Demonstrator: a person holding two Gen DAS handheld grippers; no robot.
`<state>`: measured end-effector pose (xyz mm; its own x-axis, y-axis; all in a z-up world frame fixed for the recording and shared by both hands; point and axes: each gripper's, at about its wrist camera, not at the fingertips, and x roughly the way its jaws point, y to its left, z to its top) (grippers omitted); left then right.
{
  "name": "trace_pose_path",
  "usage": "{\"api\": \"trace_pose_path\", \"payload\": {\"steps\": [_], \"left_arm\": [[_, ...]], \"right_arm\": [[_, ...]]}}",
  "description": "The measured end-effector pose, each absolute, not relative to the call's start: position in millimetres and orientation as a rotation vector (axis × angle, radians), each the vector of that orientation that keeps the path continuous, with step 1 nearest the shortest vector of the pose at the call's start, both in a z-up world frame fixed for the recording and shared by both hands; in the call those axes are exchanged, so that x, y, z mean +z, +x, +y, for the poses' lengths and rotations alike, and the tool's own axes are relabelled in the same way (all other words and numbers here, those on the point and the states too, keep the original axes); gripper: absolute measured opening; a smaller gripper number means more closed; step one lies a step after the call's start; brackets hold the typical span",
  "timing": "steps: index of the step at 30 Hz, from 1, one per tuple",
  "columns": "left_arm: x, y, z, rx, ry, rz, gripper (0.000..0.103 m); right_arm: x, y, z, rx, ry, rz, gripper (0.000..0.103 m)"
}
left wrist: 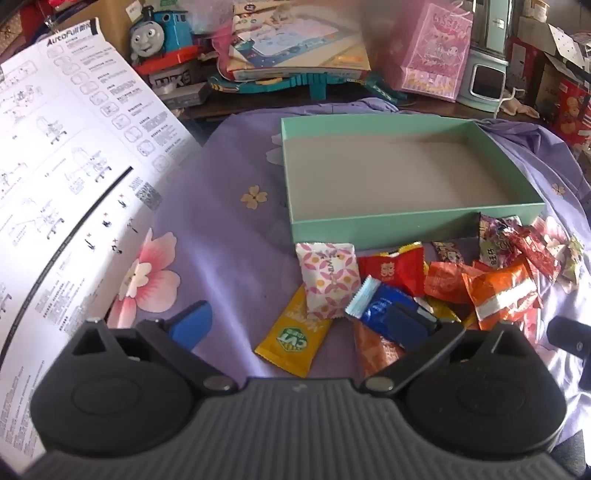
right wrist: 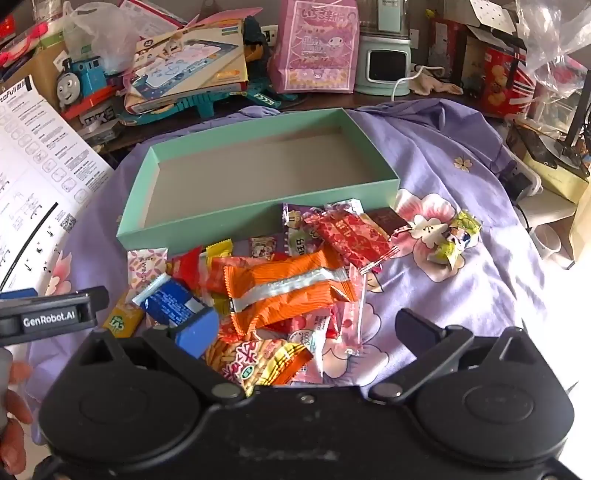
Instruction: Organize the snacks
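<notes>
An empty mint-green box (left wrist: pixel 417 226) (right wrist: pixel 207 229) lies on a purple flowered cloth (left wrist: pixel 229 162). In front of its near wall is a heap of wrapped snacks. Among them are a pink-and-white packet (left wrist: pixel 328 280), a yellow packet (left wrist: pixel 293 341), a blue packet (left wrist: pixel 380 306) (right wrist: pixel 170 300), a big orange packet (right wrist: pixel 288 291) (left wrist: pixel 498 291) and a red packet (right wrist: pixel 351 236). My left gripper (left wrist: pixel 299 312) hangs open over the heap's left end, holding nothing. My right gripper (right wrist: pixel 306 326) is open above the heap's near side, also holding nothing. A green-yellow candy (right wrist: pixel 454 240) lies apart on the right.
A large printed instruction sheet (left wrist: pixel 74 166) covers the left side. Behind the box stand a blue toy train (left wrist: pixel 159 33), a picture box (left wrist: pixel 295 48), a pink gift bag (left wrist: pixel 436 55) and a pale green appliance (right wrist: pixel 386 62). A hand (right wrist: pixel 14 406) shows at lower left.
</notes>
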<state>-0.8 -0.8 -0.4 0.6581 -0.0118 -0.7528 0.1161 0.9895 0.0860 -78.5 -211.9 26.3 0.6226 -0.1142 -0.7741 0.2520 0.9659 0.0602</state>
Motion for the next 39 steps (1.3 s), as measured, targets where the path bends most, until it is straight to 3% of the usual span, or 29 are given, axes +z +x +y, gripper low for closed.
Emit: {"api": "trace_pose_path", "payload": {"steps": [39], "left_arm": [[9, -14, 3, -0.111, 0.108, 0.85, 0.103]], "right_arm": [[32, -87, -217, -0.263, 0.193, 0.85, 0.103]]}}
